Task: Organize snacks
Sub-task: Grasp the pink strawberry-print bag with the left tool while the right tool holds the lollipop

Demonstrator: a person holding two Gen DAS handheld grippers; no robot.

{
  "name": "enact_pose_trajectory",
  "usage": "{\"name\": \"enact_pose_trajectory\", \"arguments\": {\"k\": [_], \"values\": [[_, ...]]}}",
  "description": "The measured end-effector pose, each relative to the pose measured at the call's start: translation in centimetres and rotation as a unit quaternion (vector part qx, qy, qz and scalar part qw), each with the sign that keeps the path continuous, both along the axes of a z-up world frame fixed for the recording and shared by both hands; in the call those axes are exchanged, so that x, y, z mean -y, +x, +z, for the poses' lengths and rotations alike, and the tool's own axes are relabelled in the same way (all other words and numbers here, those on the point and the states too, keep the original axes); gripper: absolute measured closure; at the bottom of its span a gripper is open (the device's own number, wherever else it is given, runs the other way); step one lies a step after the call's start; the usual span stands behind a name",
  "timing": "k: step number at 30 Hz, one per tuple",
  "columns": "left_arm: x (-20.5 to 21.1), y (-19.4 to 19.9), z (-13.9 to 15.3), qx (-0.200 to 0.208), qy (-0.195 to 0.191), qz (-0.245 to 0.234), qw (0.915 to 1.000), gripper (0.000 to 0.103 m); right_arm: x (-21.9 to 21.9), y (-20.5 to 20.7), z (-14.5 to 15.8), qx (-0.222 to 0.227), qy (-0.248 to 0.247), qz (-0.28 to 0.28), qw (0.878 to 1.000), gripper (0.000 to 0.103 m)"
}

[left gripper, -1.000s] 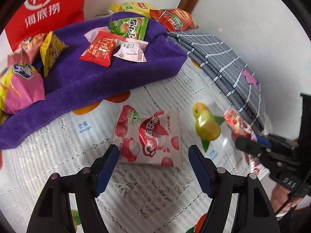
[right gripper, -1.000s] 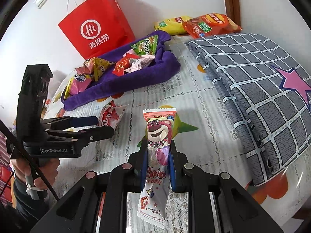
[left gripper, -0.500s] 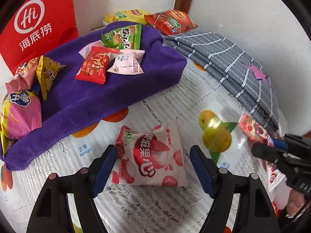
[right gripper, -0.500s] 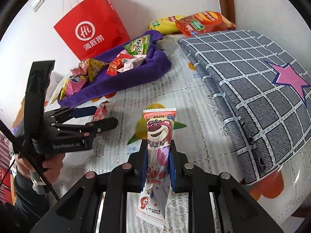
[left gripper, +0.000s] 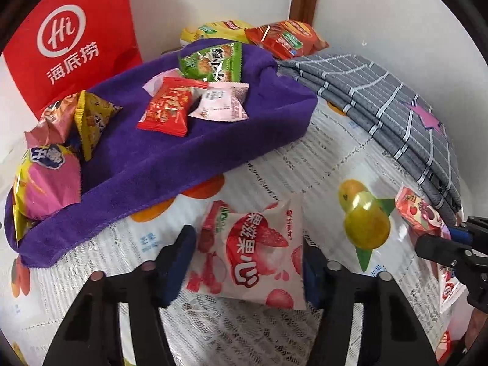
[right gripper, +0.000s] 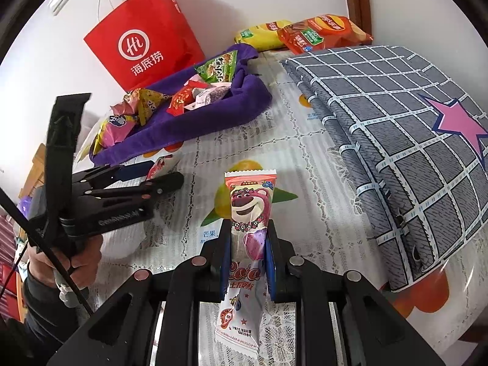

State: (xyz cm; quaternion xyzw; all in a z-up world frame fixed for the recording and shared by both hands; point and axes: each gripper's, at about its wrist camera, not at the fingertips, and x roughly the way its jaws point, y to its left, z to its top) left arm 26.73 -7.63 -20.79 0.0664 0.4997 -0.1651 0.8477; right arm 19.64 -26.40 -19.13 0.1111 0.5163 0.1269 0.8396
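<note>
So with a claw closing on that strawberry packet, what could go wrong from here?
1. The left claw is closing on the puffy strawberry packet by its edges, so the packet might buckle or slip out.
2. The purple towel already holds several loose packets, so a careless drop could knock one off.
3. The right claw grips the bear lollipop close by, so the two could bump.

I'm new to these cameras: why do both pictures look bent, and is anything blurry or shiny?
Left wrist view: fisheye bulge, dark round corners, glare on the strawberry packet and the table cover, mostly sharp. Right wrist view: the checked cloth curves, the red bag casts a soft wall shadow.
</note>
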Motion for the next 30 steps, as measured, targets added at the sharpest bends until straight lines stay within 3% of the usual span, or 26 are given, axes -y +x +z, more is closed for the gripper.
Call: {"name": "enact_pose_trajectory", "arguments": {"k": [2,3,5,6,20,30], "values": [[-0.8,-0.1,0.2,-0.007,-0.019,0.003,0.9998,0.049,-0.2,0.0,0.1,0.001,-0.001,0.0,1.0,0.084],[-1.1,-0.2,0.3,-0.008,-0.027,0.005,0.9996,0.059,-0.2,-0.1,0.2,0.002,-0.002,0.0,1.0,0.084],[-1.7,-0.4,0.8,-0.006,-0.037,0.007,0.9993,0.06,-0.4,-0.2,0.6,0.005,-0.002,0.001,1.0,0.084],[-2.0,-0.6,1.1,-0.006,-0.041,0.007,0.9991,0.066,-0.6,-0.2,0.9,0.008,-0.003,0.003,1.0,0.084],[-6.1,-3.3,3.2,-0.002,-0.073,0.037,0.9966,0.067,-3.9,-1.0,4.5,0.033,-0.016,0.025,0.999,0.084],[-10.1,-4.6,7.7,0.029,-0.082,0.07,0.9938,0.067,-7.0,0.7,7.7,0.054,-0.019,0.034,0.998,0.084]]}}
